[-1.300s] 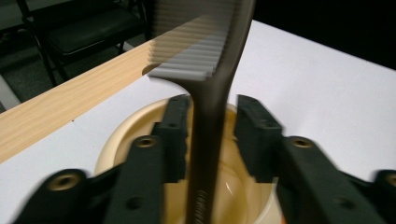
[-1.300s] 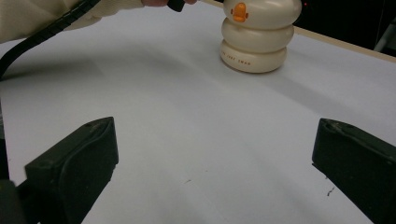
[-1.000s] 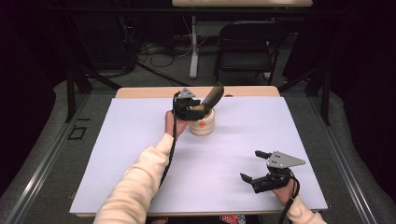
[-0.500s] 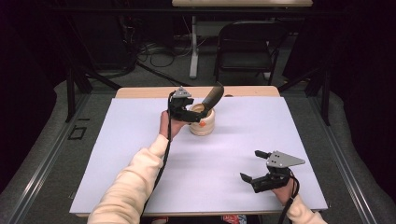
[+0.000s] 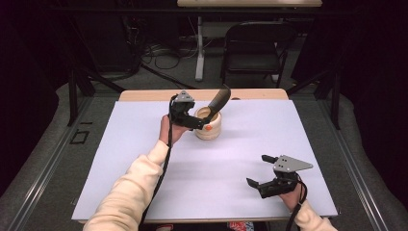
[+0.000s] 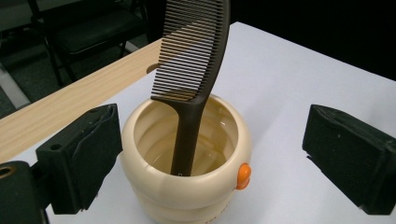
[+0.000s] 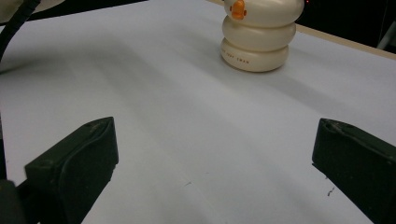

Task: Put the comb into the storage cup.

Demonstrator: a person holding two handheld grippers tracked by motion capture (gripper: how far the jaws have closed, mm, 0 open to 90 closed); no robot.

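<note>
At upper centre of the high view, the cream cup stands on the white sheet with the dark comb upright inside. The left gripper, its jaws just opened wide, straddles the cup without contact. At lower right, the right gripper rests with jaws apart, empty.

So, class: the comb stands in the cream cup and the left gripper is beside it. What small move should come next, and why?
Probably draw the left gripper back and up, clear of the cup. Its jaws have just been opening and now stand wide on either side of the cup without touching it. The comb stands handle-down inside, leaning on the rim, so it looks placed.
</note>
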